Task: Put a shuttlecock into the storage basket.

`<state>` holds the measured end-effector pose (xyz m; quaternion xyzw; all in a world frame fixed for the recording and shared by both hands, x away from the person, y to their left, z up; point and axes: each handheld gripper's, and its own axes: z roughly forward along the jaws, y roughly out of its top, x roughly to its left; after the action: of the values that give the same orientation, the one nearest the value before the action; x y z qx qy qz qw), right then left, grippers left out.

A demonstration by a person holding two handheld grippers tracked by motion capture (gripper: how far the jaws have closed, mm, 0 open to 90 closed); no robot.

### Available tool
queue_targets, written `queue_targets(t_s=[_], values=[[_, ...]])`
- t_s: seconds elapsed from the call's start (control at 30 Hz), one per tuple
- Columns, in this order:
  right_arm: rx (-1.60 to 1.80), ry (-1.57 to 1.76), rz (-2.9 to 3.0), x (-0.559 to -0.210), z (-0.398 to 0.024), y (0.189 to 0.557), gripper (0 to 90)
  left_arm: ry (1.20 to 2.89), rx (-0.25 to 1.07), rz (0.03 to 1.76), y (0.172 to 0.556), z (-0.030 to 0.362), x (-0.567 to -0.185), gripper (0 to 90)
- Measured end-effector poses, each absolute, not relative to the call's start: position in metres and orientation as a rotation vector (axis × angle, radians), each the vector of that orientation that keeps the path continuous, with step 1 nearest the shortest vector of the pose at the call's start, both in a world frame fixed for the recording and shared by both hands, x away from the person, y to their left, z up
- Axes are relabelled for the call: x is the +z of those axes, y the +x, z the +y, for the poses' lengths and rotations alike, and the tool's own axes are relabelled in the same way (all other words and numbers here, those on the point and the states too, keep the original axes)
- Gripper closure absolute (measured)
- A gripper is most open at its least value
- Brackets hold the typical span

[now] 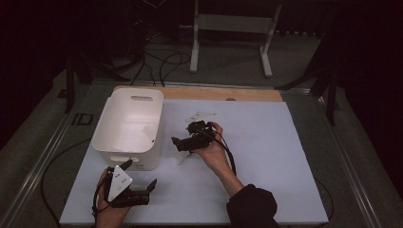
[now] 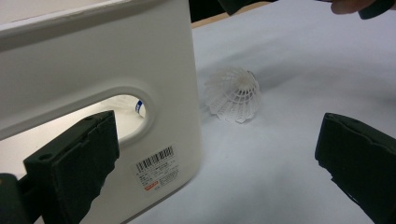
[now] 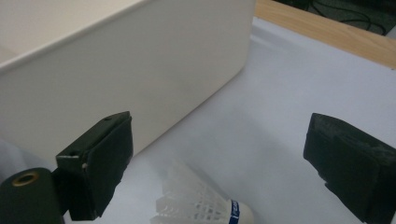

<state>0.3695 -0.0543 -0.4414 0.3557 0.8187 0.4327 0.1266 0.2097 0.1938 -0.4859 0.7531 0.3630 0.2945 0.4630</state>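
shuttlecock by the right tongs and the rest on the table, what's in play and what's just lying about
In play:
- shuttlecock, lying between the open right tongs
- white bin, beside it
- left tongs, open, near the bin's handle hole

Lying about:
- second shuttlecock, farther back on the white sheet
- white stand and cables on the floor

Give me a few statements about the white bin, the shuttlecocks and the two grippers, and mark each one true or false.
1. The right gripper is open above a shuttlecock. True.
2. The left gripper clamps the white bin. False: its jaws stand open, near the bin's handle hole.
3. A shuttlecock lies on the white sheet beside the bin. True.
4. The bin lies tipped on its side. False: it stands upright, opening upward.
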Motion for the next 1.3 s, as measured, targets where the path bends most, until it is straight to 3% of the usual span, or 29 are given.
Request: queue_targets(t_s=[1.3], values=[[1.108,1.017,2.482,-0.477,-0.031,0.361,8.4,1.855,0.724,0.893,0.210,0.194,-0.486,0.3]])
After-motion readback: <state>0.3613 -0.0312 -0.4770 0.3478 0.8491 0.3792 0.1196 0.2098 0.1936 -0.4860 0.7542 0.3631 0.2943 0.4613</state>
